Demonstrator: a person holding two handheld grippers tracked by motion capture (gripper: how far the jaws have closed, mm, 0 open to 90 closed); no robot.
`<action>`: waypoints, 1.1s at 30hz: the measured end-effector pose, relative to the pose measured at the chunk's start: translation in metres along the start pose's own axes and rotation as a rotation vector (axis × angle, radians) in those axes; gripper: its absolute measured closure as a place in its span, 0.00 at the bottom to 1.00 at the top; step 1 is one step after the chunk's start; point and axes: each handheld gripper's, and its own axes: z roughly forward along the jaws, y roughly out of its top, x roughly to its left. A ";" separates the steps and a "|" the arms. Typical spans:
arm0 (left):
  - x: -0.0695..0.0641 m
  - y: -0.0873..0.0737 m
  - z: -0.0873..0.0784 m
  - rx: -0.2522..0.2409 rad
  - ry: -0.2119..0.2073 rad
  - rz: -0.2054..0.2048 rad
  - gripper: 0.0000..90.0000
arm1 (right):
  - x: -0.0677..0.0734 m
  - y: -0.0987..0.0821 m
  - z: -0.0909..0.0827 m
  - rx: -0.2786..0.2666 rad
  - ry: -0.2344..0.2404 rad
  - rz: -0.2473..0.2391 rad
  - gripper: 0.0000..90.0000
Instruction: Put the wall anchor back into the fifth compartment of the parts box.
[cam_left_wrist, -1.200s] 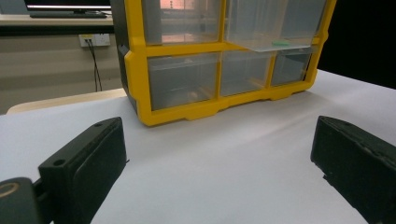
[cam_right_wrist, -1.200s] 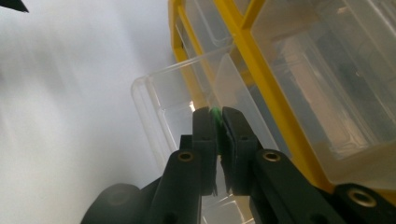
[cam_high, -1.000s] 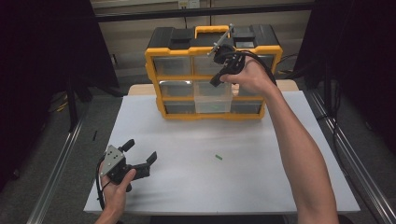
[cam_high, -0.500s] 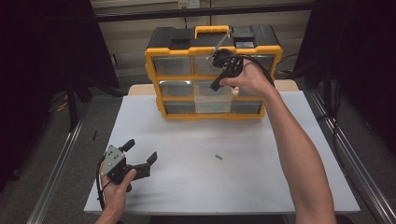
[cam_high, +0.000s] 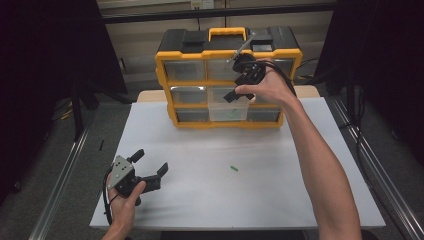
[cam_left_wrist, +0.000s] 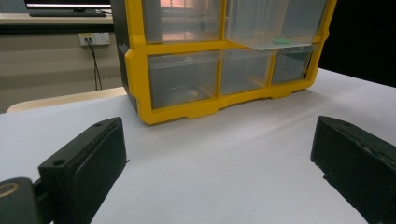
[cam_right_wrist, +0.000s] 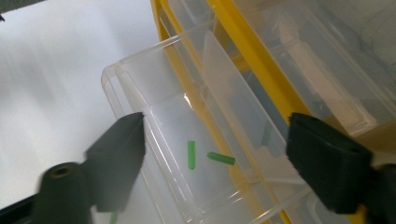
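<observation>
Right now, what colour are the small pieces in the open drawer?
Green pieces, clearest in the right gripper view.

A white desk carries the work. Beyond it at 12 o'clock stands a beige wall, where a socket with a black cord sits. At 9 o'clock a metal rail runs along grey floor.

The organizer has a glossy yellow and black plastic frame; its drawer is clear, smooth plastic. The table looks matt white. Green pieces look plastic.
</observation>
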 end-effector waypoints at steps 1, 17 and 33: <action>0.000 0.000 0.000 -0.003 -0.001 -0.001 0.04 | 0.000 -0.001 0.000 -0.007 -0.002 -0.006 0.18; 0.001 0.000 0.001 -0.001 -0.005 0.000 0.04 | 0.020 -0.044 -0.020 -0.196 0.013 0.021 0.11; 0.001 -0.001 0.003 0.011 0.014 -0.007 0.04 | 0.040 -0.098 -0.011 -0.237 0.029 0.063 0.13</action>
